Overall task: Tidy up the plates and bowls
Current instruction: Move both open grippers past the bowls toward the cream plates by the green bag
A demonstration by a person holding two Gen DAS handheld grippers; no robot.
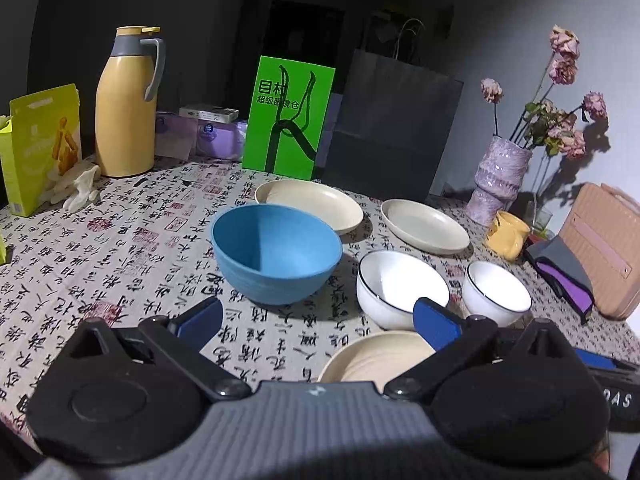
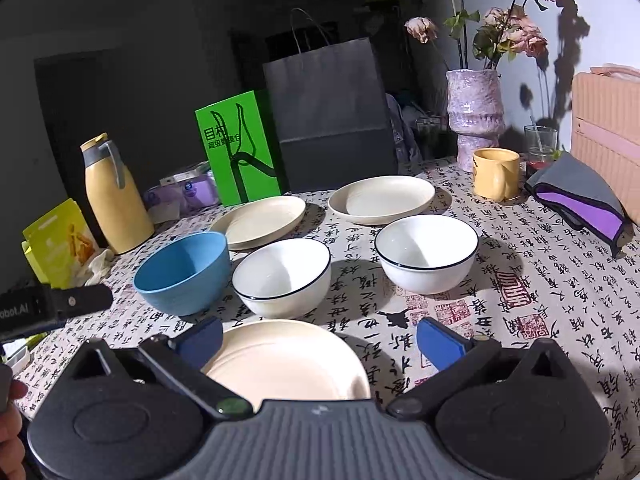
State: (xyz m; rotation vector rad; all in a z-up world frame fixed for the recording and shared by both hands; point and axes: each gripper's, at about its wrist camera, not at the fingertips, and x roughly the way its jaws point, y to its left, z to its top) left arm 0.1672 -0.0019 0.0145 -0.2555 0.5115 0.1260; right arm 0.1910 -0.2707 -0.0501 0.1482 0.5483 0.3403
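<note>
Left claw (image 1: pixel 318 314) and right claw (image 2: pixel 320 334), both spread apart and empty, hover over the counter (image 2: pixel 560 280). Nothing appears stacked yet: blue bowl (image 2: pixel 182 272), two white bowls (image 2: pixel 282 278) (image 2: pixel 426 254) and three cream plates (image 2: pixel 288 360) (image 2: pixel 260 220) (image 2: pixel 382 198) lie separately; all sorting seems left. The green bag (image 2: pixel 238 148) reads "目村"; the left claw's body shows "obot.AI".

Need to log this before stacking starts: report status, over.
Left gripper open, right gripper open, both empty. Three cream plates, blue bowl, two white bowls all separate, unstacked. Nothing blocking.
</note>
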